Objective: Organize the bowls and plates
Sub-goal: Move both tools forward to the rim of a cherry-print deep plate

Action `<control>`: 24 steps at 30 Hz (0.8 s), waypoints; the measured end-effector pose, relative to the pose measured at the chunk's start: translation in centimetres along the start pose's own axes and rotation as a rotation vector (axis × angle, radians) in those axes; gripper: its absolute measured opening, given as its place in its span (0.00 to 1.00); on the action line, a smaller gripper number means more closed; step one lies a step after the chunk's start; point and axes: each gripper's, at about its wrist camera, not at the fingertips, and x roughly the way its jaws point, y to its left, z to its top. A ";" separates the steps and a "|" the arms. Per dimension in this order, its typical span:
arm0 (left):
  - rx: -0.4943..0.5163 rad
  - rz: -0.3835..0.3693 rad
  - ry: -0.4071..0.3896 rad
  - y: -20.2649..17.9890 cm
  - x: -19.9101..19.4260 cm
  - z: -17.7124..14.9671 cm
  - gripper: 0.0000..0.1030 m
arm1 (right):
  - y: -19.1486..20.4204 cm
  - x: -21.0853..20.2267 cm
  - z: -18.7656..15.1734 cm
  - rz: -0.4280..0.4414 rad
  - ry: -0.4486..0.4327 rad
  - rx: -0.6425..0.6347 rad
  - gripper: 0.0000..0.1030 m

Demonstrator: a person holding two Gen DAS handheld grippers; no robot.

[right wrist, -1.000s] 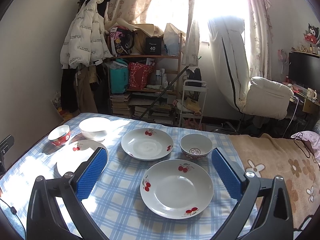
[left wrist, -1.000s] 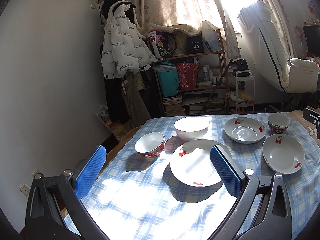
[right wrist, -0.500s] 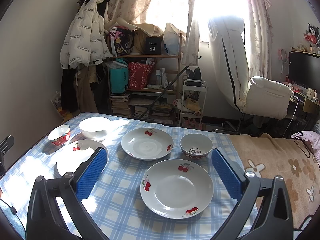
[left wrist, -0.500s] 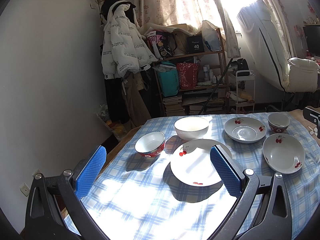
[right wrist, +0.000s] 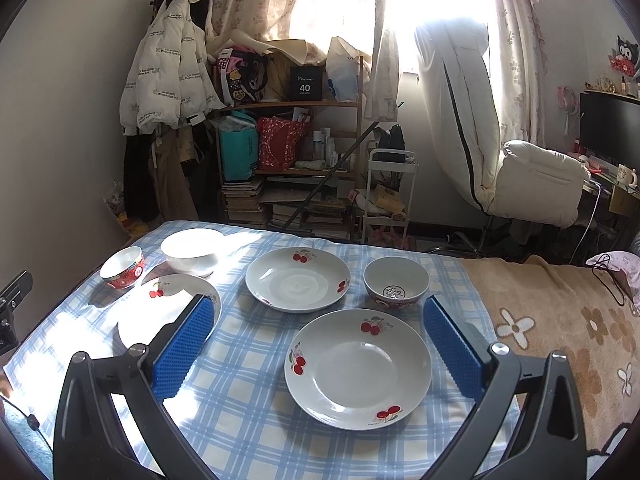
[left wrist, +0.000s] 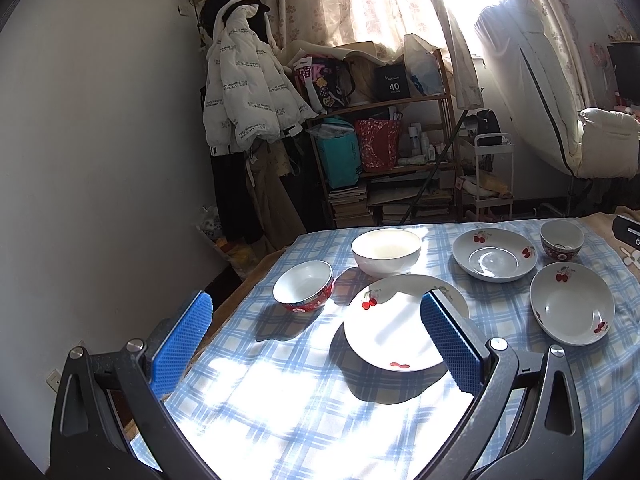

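On the blue checked tablecloth lie three cherry-print plates and three bowls. My right gripper is open above the near plate; beyond it sit a second plate and a small red-patterned bowl. My left gripper hangs open with the sunlit plate partly behind its right finger. A red-rimmed bowl and a plain white bowl stand further off. In the left wrist view the other plates and the small bowl are at the right.
A floral brown blanket covers the table's right part. Behind the table are a cluttered wooden shelf, hanging coats, a white cart and a covered armchair. The tablecloth's left edge drops toward the wall.
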 end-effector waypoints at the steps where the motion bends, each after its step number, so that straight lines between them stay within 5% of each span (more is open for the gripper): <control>1: 0.000 -0.004 0.010 0.0 0.3 0.1 0.99 | 0.0 0.1 0.3 0.003 0.007 0.001 1.00; 10: -0.055 -0.013 0.119 1.4 3.6 1.8 0.99 | 1.4 1.5 2.6 0.060 0.046 -0.053 1.00; 24: -0.009 -0.036 0.259 0.9 10.3 5.1 0.99 | 6.8 6.3 5.9 0.158 0.072 -0.142 1.00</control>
